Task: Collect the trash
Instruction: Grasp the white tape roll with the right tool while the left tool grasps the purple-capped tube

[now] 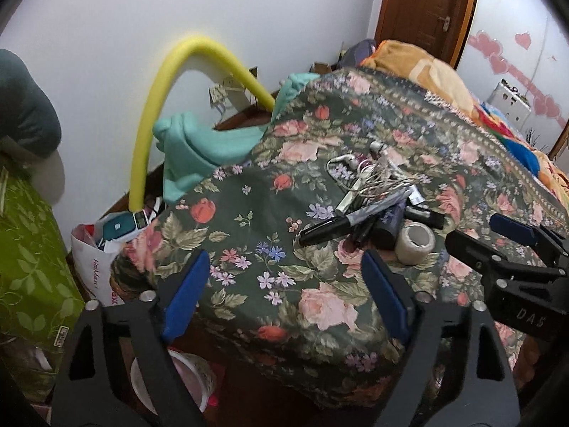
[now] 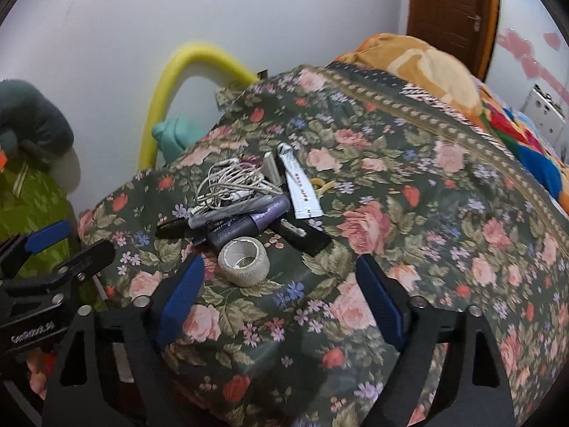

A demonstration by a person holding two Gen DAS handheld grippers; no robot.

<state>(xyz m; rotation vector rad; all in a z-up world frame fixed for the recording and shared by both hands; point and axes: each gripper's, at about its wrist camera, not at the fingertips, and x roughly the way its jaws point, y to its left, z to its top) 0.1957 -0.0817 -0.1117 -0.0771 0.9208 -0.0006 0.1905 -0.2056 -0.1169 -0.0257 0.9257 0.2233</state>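
Left gripper [image 1: 286,299] and right gripper [image 2: 281,299]: jaws spread, nothing between them, both over the floral bedspread [image 2: 409,213]. Trash pile lies on the bedspread just ahead of the right gripper: tangled white cable [image 2: 231,181], white tube [image 2: 300,188], grey marker [image 1: 350,219], tape roll [image 2: 243,261] (nearest the jaws, apart from them). White bag [image 1: 94,263] sits on the floor, left.

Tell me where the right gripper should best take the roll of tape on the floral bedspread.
Probably across the roll of tape's outer wall, coming from the near side. It lies with its hole tilted up toward the camera, nearest of the pile, and the right gripper is open just before it, so the markers behind stay clear.
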